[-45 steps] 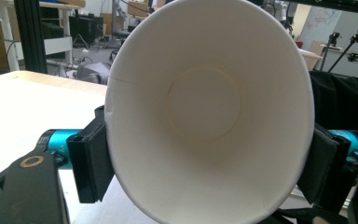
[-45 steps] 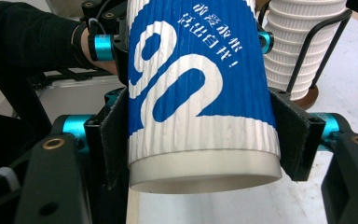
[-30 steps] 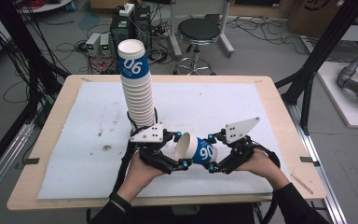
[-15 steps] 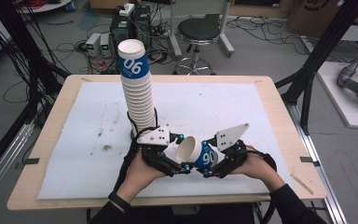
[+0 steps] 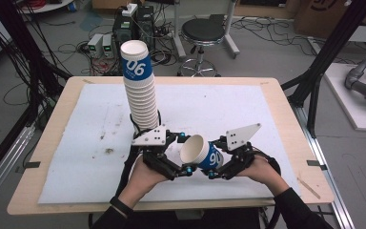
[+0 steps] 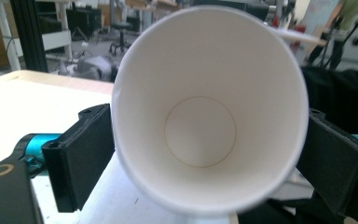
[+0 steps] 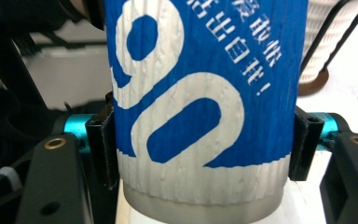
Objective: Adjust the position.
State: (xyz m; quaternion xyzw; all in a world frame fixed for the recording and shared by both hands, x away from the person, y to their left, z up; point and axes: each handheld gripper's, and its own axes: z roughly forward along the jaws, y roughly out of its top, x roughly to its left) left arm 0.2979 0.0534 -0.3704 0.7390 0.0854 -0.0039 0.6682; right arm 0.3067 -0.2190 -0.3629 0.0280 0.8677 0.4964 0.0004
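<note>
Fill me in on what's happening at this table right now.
A person is working with a handheld gripper in each hand. The right gripper is clamped across the blue-and-white paper cup, held on its side above the white mat. The left gripper sits at the cup's open mouth; its jaws have just been opening, with the rim between them. A tall stack of cups stands on the mat just behind the left gripper.

A large white "06" stands on the blue band of the top cup of the paper cup stack point(image 5: 142, 93). The held paper cup point(image 7: 200, 100) bears the same numeral, with small white Chinese characters beside it, too slanted to read surely.
</note>
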